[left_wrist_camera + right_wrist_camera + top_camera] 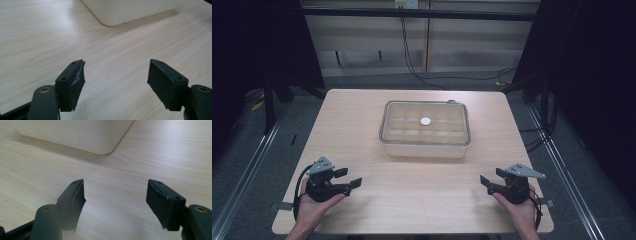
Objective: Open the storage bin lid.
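A white box with a clear lid (426, 128) stands at the middle of the wooden table (362, 115); a small white round piece (425, 121) shows at the lid's centre. My left gripper (350, 178) rests near the front left corner, held by a hand, open with nothing between its jaws. My right gripper (489, 177) rests near the front right corner, also open and empty. In the left gripper view the gripper (115, 75) points at bare wood, with the box's corner (117, 15) ahead. In the right gripper view the gripper (115, 195) faces the box's other corner (95, 140).
Black cables (412, 60) run over the grey floor behind the table. Metal rails (247, 165) lie along both sides. Bare wood lies between the grippers and the box.
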`<act>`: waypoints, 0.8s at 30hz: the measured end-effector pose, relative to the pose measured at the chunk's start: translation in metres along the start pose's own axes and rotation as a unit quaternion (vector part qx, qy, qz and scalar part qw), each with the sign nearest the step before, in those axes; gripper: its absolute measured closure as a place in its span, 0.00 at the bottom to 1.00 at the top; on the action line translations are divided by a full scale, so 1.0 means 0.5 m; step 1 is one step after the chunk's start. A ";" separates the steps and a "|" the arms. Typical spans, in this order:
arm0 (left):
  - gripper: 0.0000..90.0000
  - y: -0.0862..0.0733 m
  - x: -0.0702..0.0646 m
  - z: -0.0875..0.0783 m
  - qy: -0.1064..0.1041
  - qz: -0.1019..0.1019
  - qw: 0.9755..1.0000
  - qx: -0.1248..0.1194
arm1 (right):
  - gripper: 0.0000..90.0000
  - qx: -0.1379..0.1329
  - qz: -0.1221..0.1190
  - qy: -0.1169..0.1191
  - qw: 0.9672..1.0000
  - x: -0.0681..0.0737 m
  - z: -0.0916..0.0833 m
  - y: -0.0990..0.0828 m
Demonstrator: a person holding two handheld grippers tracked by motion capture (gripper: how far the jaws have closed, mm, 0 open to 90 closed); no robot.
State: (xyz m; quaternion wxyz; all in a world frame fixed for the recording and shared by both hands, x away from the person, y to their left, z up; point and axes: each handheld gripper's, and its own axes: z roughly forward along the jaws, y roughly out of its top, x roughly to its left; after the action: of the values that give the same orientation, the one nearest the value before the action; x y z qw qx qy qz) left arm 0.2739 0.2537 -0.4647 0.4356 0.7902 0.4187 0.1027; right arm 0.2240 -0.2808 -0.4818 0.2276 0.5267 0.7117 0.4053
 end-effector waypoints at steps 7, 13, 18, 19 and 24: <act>0.31 0.002 0.010 0.011 -0.010 -0.008 1.000 0.010 | 0.37 0.006 0.015 0.010 1.000 0.003 -0.004 0.005; 0.34 0.004 0.006 0.006 -0.015 -0.009 1.000 0.008 | 0.36 0.017 0.001 0.026 1.000 0.016 -0.009 0.016; 0.31 0.018 -0.008 0.011 -0.006 -0.001 1.000 -0.006 | 0.37 0.015 -0.005 0.047 0.999 0.024 -0.015 0.036; 0.31 0.022 -0.008 0.014 -0.008 0.000 1.000 -0.005 | 0.37 0.015 -0.006 0.046 0.999 0.023 -0.016 0.040; 0.31 0.040 -0.014 0.029 -0.011 0.017 1.000 0.002 | 0.36 0.010 0.006 0.057 0.998 0.011 -0.013 0.056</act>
State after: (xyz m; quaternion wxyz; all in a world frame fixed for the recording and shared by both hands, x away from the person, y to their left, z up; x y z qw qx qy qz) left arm 0.2888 0.2343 -0.4566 0.4368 0.7989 0.4010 0.1007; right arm 0.2330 -0.2746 -0.4544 0.1786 0.5091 0.7244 0.4291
